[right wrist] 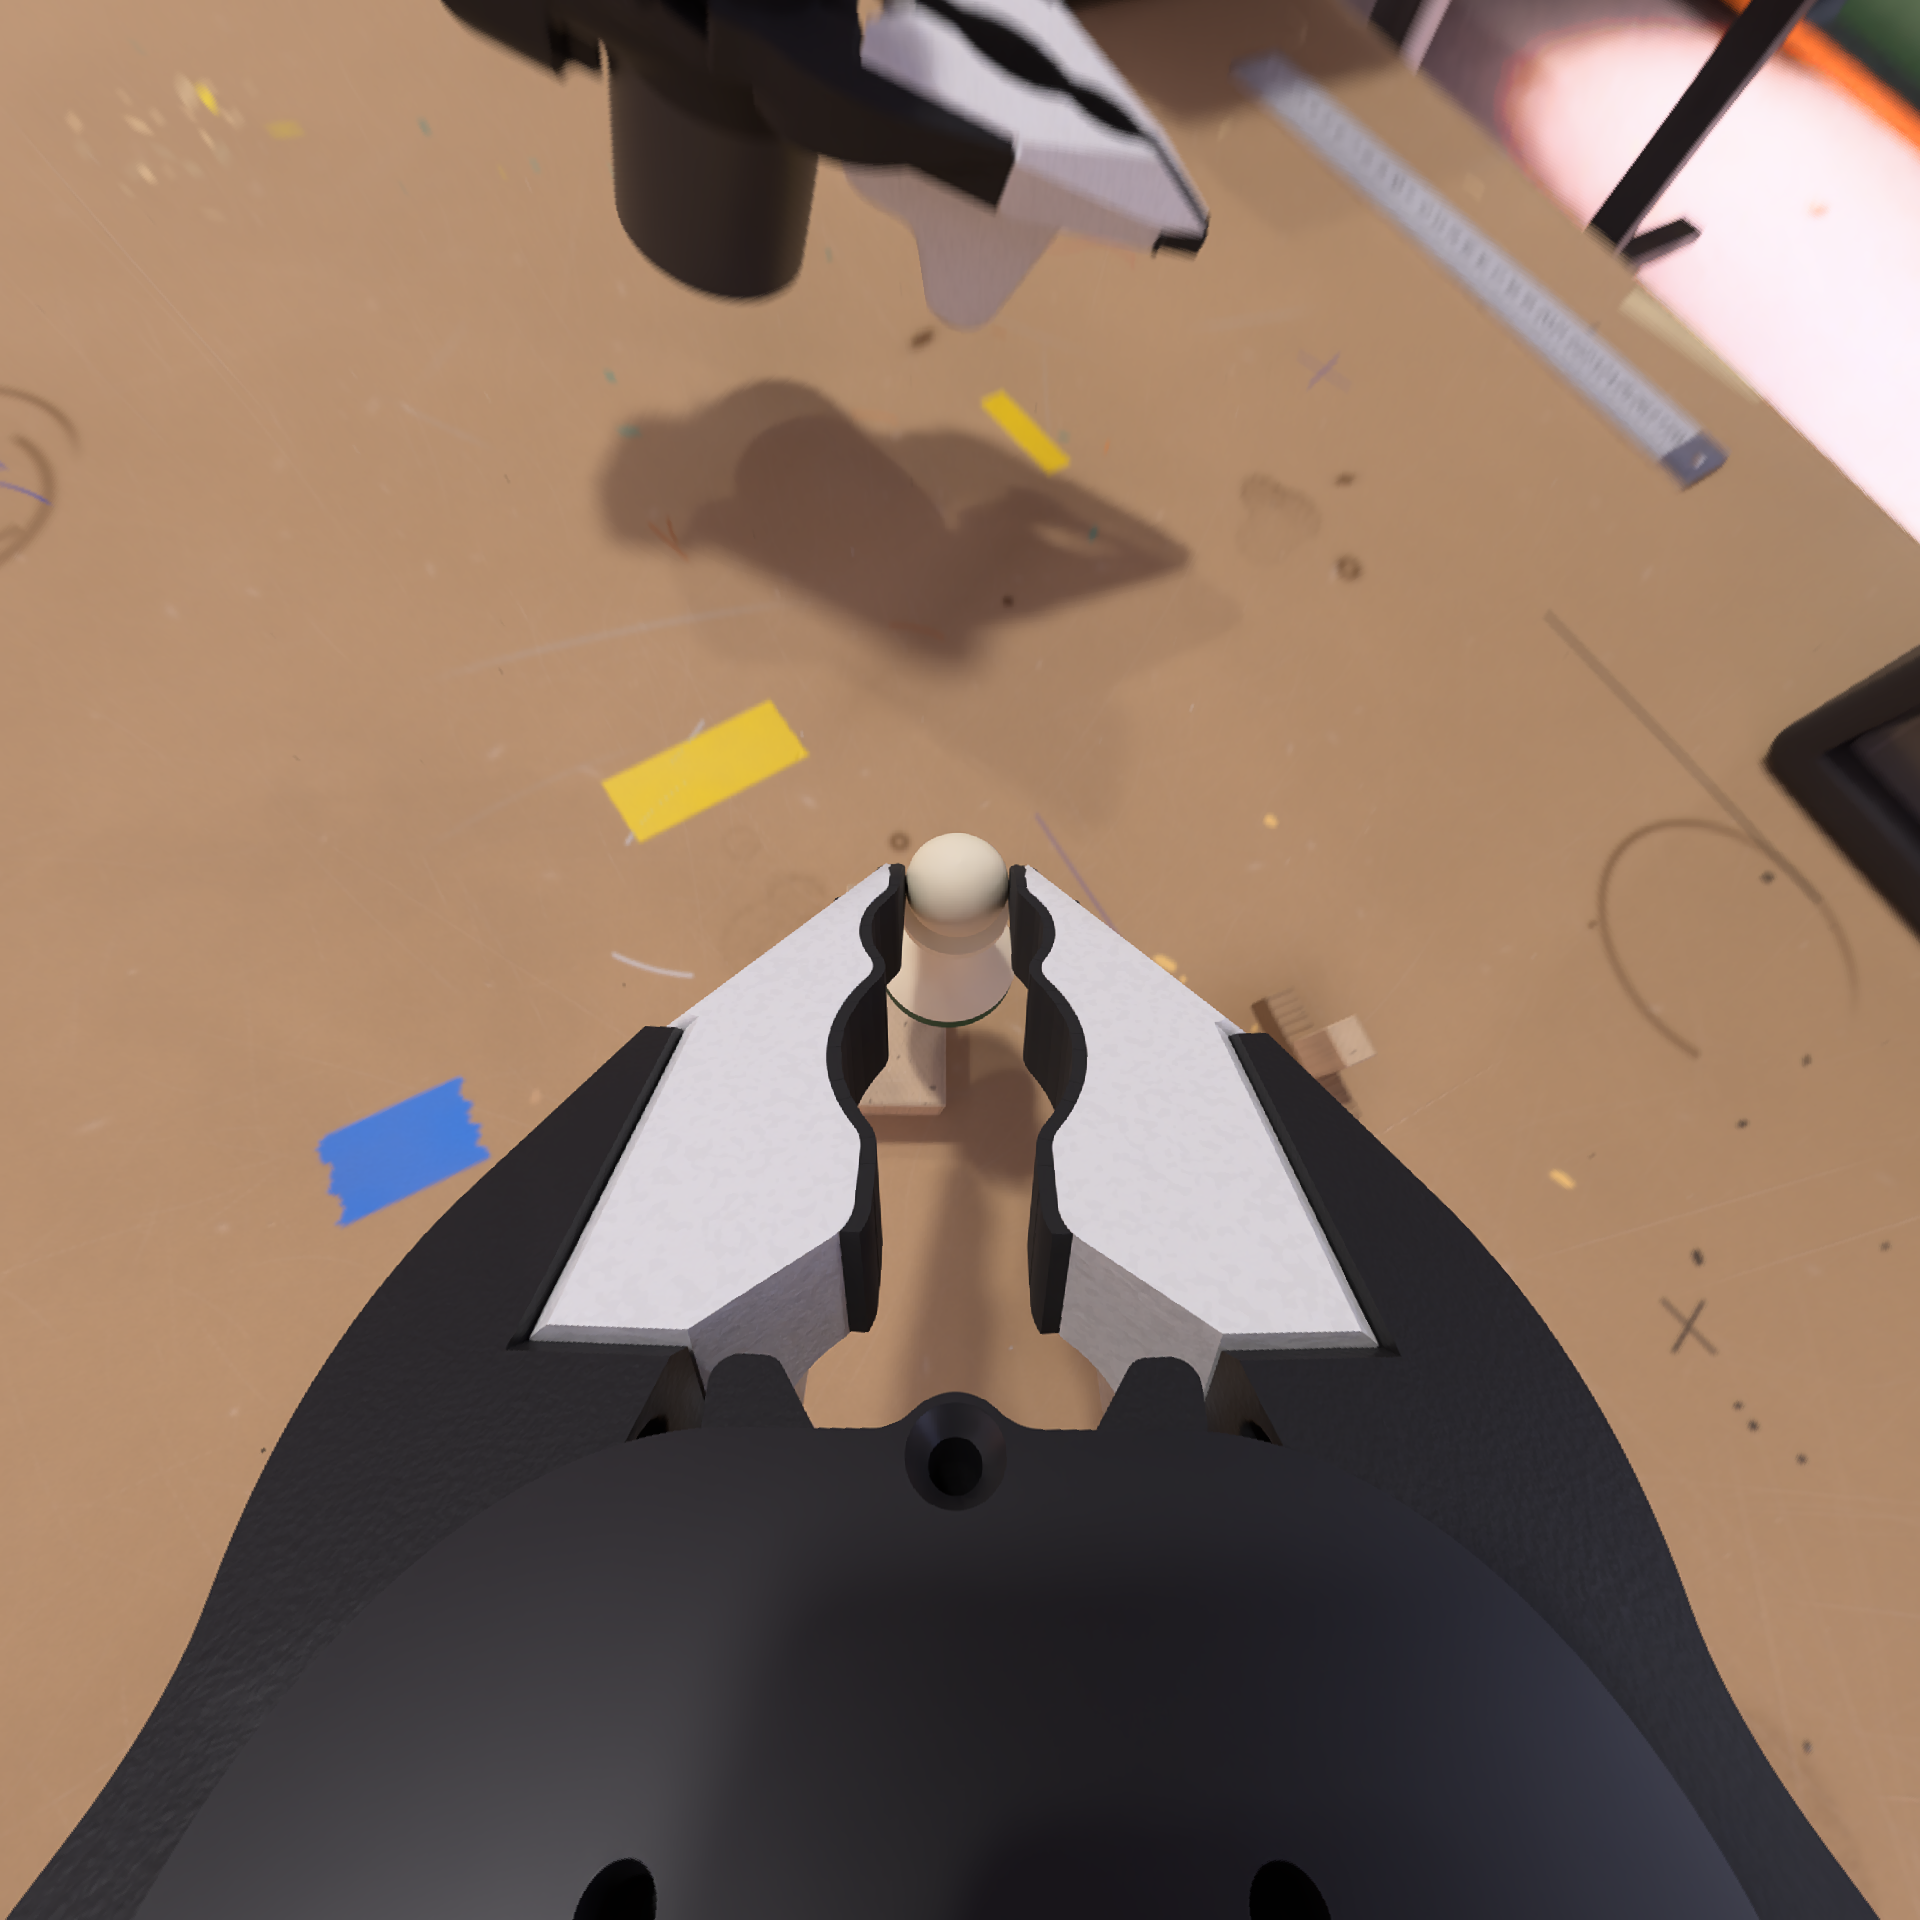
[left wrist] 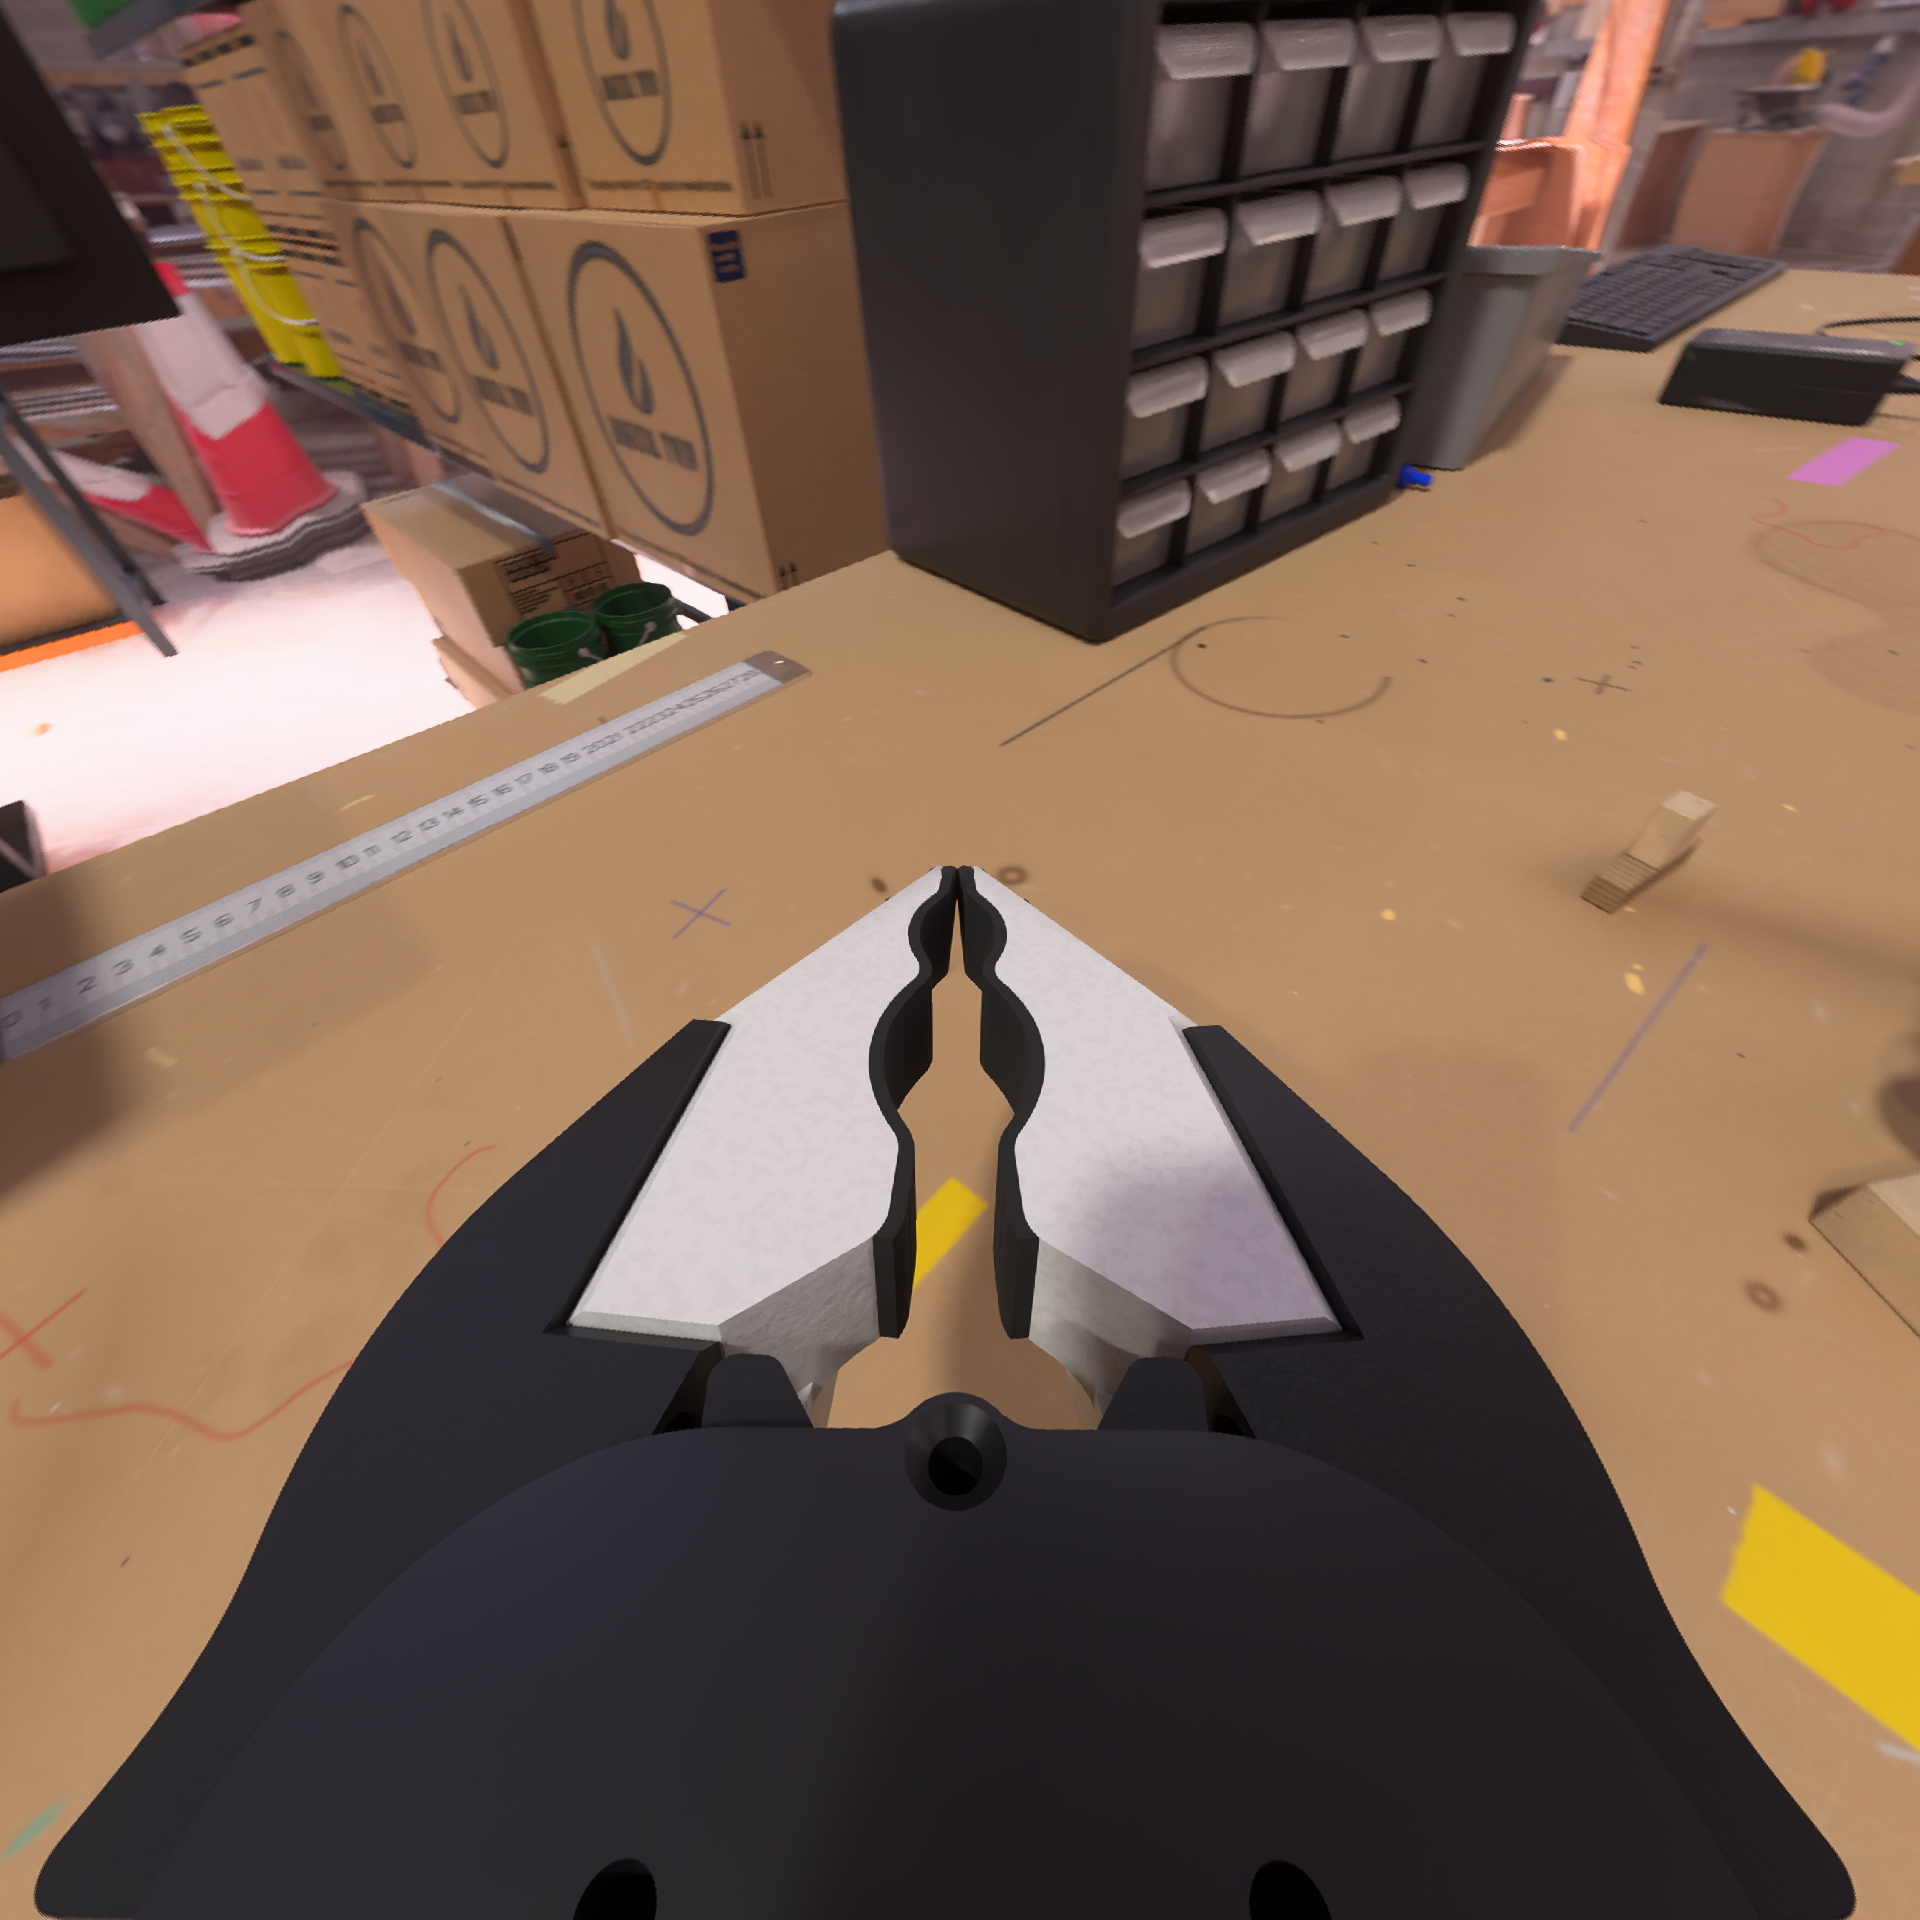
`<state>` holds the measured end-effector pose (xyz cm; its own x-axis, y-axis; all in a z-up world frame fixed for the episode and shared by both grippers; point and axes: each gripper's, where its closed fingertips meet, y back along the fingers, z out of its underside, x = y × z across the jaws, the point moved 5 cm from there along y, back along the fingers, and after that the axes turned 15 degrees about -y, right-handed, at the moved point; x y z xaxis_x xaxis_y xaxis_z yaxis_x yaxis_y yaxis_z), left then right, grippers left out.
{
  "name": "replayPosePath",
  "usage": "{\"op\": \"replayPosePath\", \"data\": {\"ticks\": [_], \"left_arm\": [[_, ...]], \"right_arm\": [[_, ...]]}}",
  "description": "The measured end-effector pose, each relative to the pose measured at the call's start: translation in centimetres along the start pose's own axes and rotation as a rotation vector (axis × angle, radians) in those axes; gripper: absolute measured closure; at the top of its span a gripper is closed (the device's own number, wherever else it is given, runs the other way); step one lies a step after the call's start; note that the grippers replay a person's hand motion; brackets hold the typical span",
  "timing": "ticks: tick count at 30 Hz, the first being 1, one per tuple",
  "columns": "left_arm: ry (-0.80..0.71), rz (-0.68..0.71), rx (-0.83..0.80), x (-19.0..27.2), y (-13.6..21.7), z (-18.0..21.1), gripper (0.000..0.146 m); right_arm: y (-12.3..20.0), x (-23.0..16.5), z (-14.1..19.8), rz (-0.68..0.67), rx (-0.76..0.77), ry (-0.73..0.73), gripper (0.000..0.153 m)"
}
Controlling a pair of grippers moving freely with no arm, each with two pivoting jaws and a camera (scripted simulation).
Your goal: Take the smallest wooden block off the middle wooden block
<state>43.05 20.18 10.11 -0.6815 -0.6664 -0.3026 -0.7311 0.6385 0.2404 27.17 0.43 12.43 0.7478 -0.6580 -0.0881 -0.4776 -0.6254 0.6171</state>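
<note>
My right gripper [right wrist: 956, 881] is shut on the round head of a pale wooden, peg-shaped block [right wrist: 954, 878], which stands upright between the fingertips. Under its flared base lies a flat wooden block [right wrist: 916, 1083] on the brown table; I cannot tell whether the two touch. A small cube on a ridged wooden piece [right wrist: 1314, 1039] sits just right of my right finger, and also shows in the left wrist view [left wrist: 1652, 857]. My left gripper [left wrist: 956, 873] is shut and empty above the table; it also shows in the right wrist view [right wrist: 1039, 125].
A steel ruler [left wrist: 395, 831] lies along the table's edge. A black drawer cabinet [left wrist: 1174, 312] and a grey bin [left wrist: 1507, 353] stand at the back. A wooden piece [left wrist: 1870, 1247] sits at the right edge. Yellow tape [right wrist: 704, 769] and blue tape [right wrist: 400, 1148] mark the table.
</note>
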Motion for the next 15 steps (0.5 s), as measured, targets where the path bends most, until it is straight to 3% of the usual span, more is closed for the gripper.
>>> {"op": "replayPosePath", "data": {"ticks": [5,6,8,10,12,15], "left_arm": [[-0.089,0.115,0.028,2.4,-0.5,-0.8,0.146],[-0.112,0.137,0.03,2.9,-0.6,-1.0,0.146],[-0.156,0.198,0.052,4.2,-0.7,-1.3,0.146],[-0.198,0.258,0.071,5.4,-0.7,-1.6,0.146],[-0.238,0.309,0.085,6.6,-0.7,-2.0,0.137],[-0.29,0.355,0.089,8.0,-0.8,-2.1,0.13]], "right_arm": [[-1.9,-0.7,1.9,0.02,-0.146,0.012,0.132],[-1.8,-0.8,2.0,0.035,-0.159,0.024,0.124],[-0.7,-0.7,1.7,0.078,-0.145,0.033,0.111],[1.1,0.3,1.1,0.138,-0.108,0.01,0.109],[2.7,1.6,0.4,0.207,-0.083,-0.019,0.109],[3.5,3.2,-0.4,0.257,-0.117,-0.051,0.109]]}}
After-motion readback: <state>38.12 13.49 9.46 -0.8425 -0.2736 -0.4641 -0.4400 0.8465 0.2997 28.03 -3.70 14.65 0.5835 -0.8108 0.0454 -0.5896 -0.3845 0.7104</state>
